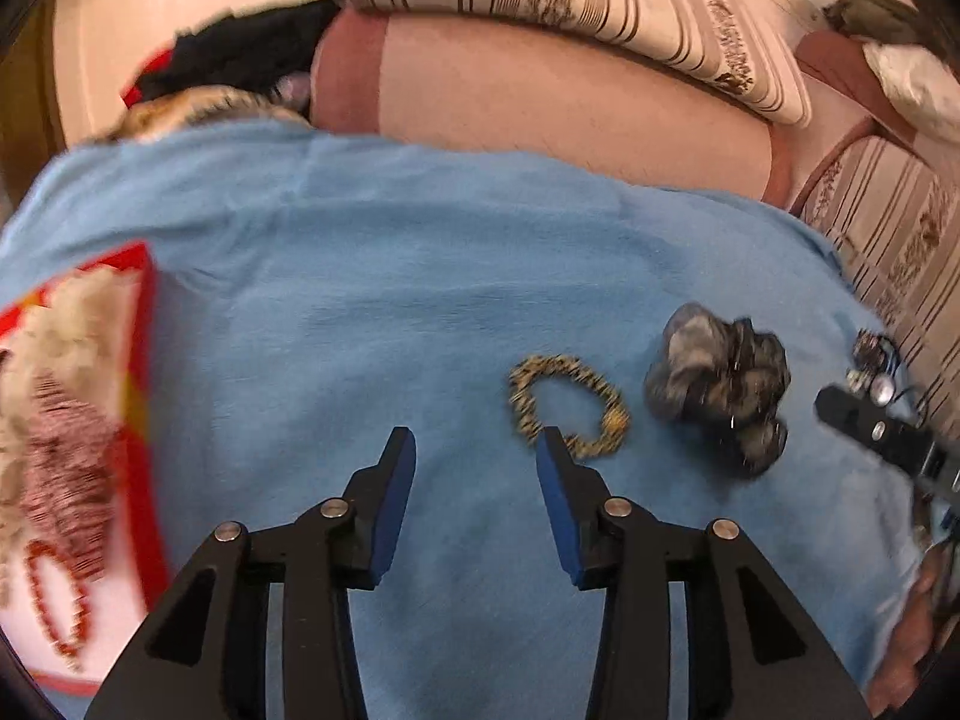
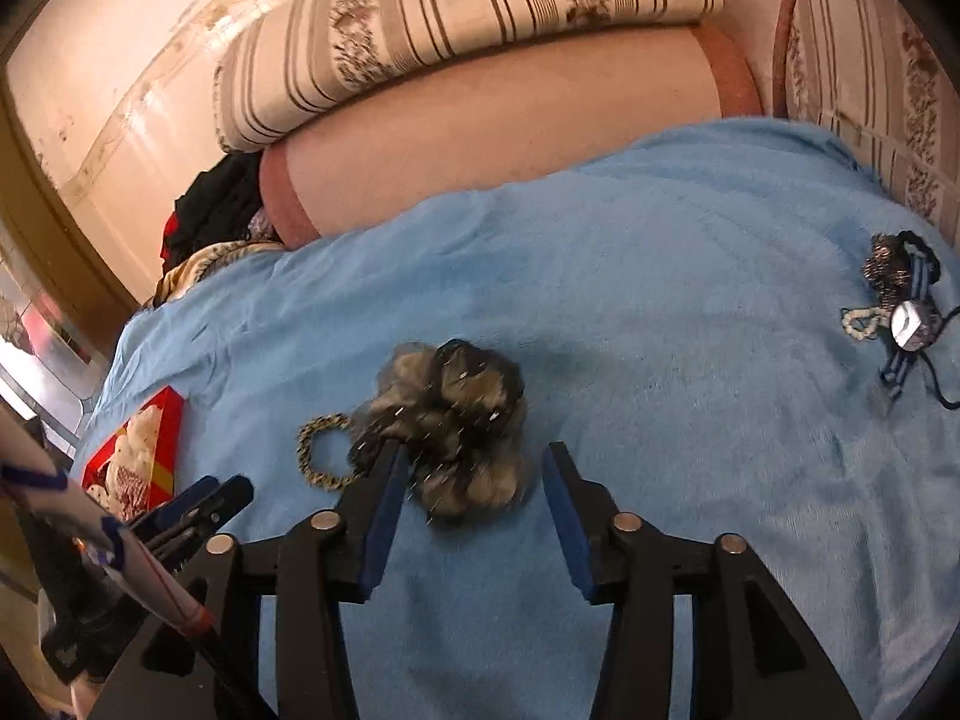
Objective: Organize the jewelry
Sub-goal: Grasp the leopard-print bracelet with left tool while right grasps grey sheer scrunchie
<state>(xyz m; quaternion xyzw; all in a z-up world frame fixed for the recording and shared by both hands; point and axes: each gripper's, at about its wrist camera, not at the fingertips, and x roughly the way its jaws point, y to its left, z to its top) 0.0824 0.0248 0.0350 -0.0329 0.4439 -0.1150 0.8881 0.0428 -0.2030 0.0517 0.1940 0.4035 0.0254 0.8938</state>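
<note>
Pale wall and a striped cushion behind, propped on a peach bolster. Below that, blue cloth spread wide as the working surface. Red box at the cloth's left edge, already holding pale and reddish beaded pieces. Dark grey scrunchie-like bundle near the middle, crumpled, no clear long axis. Gold chain bracelet just beside it on the box side, lying flat as an open ring. Small tangle of cords and beads well apart toward the far right edge.

Key relation: bracelet ahead of and slightly right of the left gripper, right fingertip overlapping the ring's near edge in view, contact impossible to judge. Bundle straight ahead of the right gripper, left fingertip crossing its near side, bundle partly within the gap. Left hand nearer the bracelet and the box; right hand nearer the bundle.

Both tools pitched steeply downward at the cloth, jaws roughly level. Both parted to a moderate gap, pads pressing on nothing, nothing held. Likely next: closing on either piece after a short push forward. Risk, as a judgement: thin chain sliding flat under a pad, cloth pinched along with it.
</note>
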